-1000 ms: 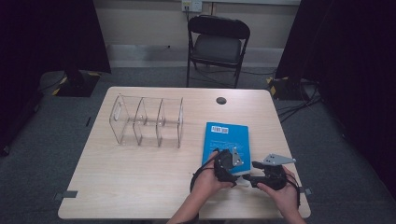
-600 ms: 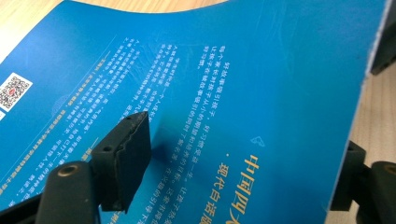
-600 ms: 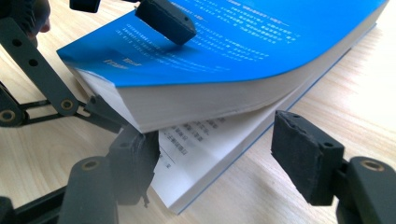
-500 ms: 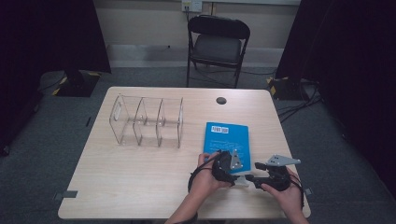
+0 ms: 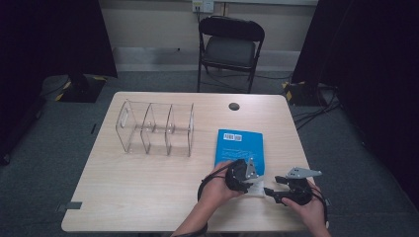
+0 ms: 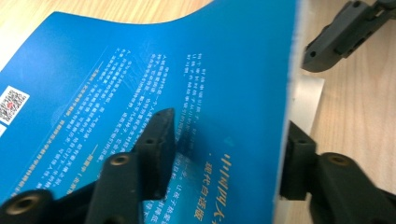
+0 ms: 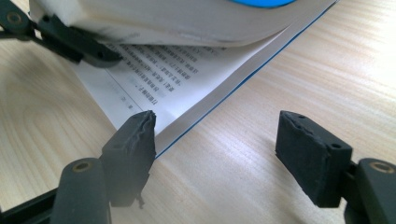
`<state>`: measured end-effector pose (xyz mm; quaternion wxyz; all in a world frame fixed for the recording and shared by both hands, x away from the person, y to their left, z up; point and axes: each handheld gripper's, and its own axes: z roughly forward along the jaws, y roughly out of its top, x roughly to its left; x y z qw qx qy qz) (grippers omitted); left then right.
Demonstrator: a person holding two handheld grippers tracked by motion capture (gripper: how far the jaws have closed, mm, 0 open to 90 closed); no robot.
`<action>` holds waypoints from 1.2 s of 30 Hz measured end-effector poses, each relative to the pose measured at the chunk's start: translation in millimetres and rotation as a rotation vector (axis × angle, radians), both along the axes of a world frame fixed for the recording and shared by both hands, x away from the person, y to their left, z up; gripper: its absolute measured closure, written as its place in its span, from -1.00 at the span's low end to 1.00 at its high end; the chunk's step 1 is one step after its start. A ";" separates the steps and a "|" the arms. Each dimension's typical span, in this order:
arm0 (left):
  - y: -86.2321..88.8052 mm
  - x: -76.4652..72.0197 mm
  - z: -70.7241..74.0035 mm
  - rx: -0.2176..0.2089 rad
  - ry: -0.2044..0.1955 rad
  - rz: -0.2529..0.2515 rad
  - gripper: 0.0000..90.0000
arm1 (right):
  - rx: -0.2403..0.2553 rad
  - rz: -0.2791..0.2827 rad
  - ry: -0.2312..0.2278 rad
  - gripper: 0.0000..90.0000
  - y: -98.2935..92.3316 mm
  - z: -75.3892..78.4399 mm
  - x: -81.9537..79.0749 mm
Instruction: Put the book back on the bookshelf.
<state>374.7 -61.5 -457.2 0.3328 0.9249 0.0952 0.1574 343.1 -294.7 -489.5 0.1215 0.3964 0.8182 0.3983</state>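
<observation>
**Two grippers at the near corner of a blue book, its cover now lifted**

Two grippers work low and right of centre in the high view. My left gripper (image 5: 245,174) sits on the near edge of the blue book (image 5: 239,143), which lies flat on the table (image 5: 148,197) right of centre. My right gripper (image 5: 272,191) waits just beside it, toward the lower right of the frame.

A second ago my left gripper rested a little lower and further left, off the book's near edge. It has since crept up onto that edge, and my right hand has drifted slightly right. In the left gripper view the blue book (image 6: 154,70) curves upward; one jaw presses on top of the cover and the other sits behind its right edge, so my left jaws are closed on the cover and the pages beneath it. In the right gripper view the lifted block of pages arches across the top of the frame, with a printed page (image 7: 187,79) lying exposed below it.

My right jaws stand wide apart, holding nothing; the left one rests just at the page corner.

I judge the book is being opened. A clear plastic rack (image 5: 155,128) stands empty at upper left of the table.
</observation>
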 end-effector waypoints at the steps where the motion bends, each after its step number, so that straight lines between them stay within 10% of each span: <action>1: -0.2 -0.7 0.5 -0.002 0.001 0.003 0.15 | 0.000 0.004 0.003 -0.37 -0.3 -0.9 0.0; 36: -7.0 7.4 25.6 0.102 0.093 0.029 0.51 | -0.074 0.099 -0.053 -0.63 -0.9 -9.7 -5.0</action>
